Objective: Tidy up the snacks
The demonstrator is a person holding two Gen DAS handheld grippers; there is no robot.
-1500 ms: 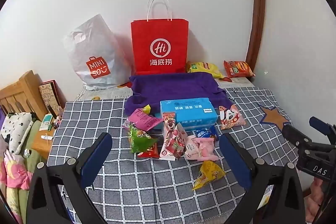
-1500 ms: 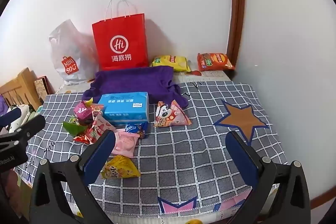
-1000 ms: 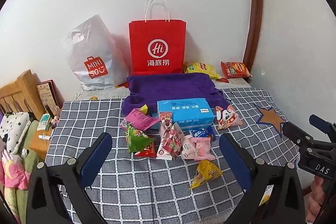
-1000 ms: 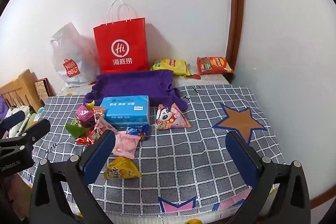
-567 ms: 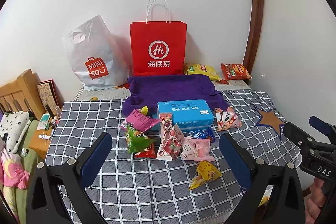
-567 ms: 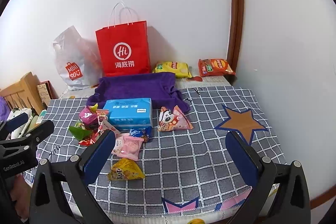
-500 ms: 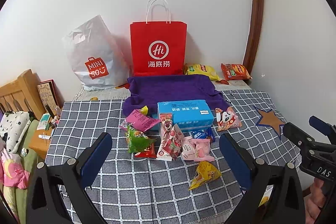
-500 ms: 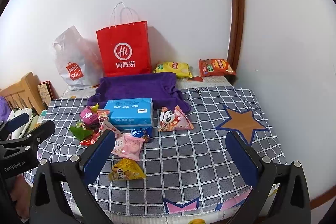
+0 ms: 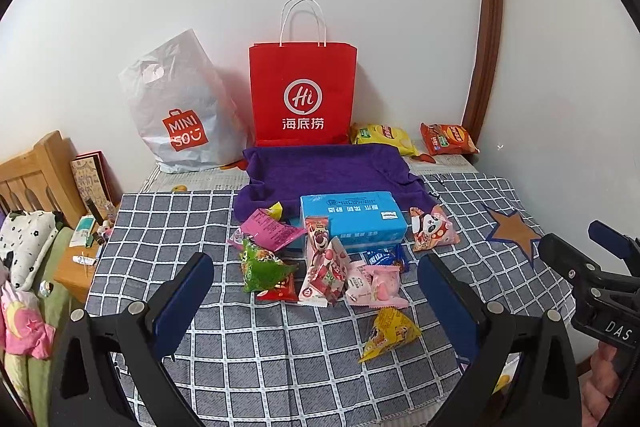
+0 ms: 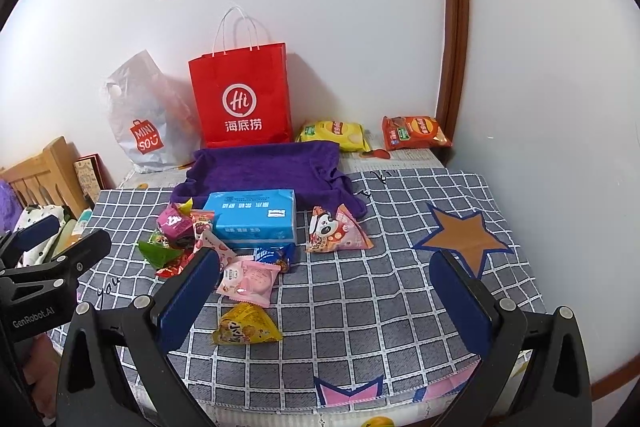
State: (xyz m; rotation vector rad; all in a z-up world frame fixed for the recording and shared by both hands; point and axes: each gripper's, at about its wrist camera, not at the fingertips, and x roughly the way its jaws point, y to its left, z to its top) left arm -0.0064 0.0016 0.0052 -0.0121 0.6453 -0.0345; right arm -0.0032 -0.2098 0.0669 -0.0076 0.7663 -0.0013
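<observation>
- The left gripper (image 9: pixel 316 291) hangs above the near edge of the desk (image 9: pixel 168 227), with its two blue fingers (image 9: pixel 182 301) spread wide and nothing between them.
- The right gripper (image 10: pixel 326 293) hangs over the near right part of the desk, spread wide too and holding nothing.
- The desk has a grey checked cloth (image 10: pixel 400 287) with a brown star (image 10: pixel 464 237) on the right.
- The snacks lie in a little heap in the middle of the cloth, in front of a blue tissue pack (image 9: pixel 352 217).
- A green snack bag (image 9: pixel 264 269) lies on the left of the heap, and a pink wrapper (image 9: pixel 270 229) sits just behind it.
- A bear snack bag (image 9: pixel 322 267) leans against the front of the tissue pack.
- A pink cake pack (image 9: pixel 380 285) lies next to it, touching a small blue packet (image 9: pixel 384 259), maybe cookies, but the print is too small to read.
- A yellow triangle snack bag (image 9: pixel 390 333) lies alone, nearest to the grippers.
- A panda snack bag (image 9: pixel 432 231) sits just right of the tissue pack.
- A purple towel (image 9: pixel 328 173) is spread out behind the tissue pack.
- A red paper bag (image 9: pixel 302 93) stands upright against the far wall, and a white Miniso bag (image 9: pixel 178 107) leans to its left.
- A yellow chip bag (image 9: pixel 382 137) and an orange chip bag (image 9: pixel 448 139) lie at the far right by the wall.
</observation>
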